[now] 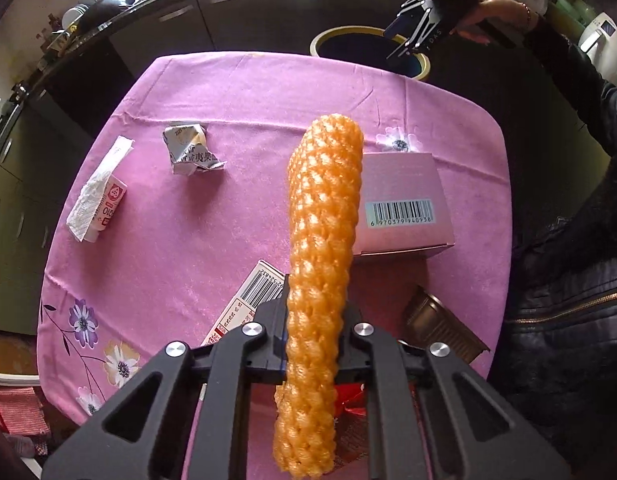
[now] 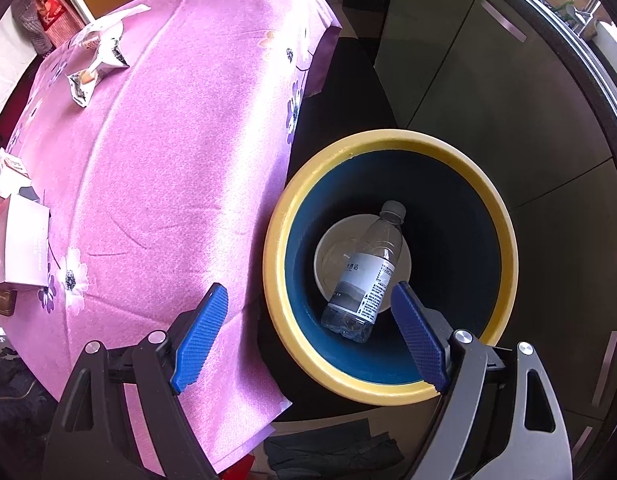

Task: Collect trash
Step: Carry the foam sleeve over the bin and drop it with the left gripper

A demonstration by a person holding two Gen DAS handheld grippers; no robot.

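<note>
Orange foam net (image 1: pixel 322 264) is pinched lengthwise in the closed left gripper (image 1: pixel 314 344) — bin (image 1: pixel 422 65) lies beyond the table's far edge, under the open, empty right gripper (image 2: pixel 308 336).

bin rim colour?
Yellow rim, dark blue inside; clearest in the right wrist view.

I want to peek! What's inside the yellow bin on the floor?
Inside the bin lies a clear plastic bottle with a white label, resting on a pale round bottom. Whatever might be under the bottle is covered.
</note>
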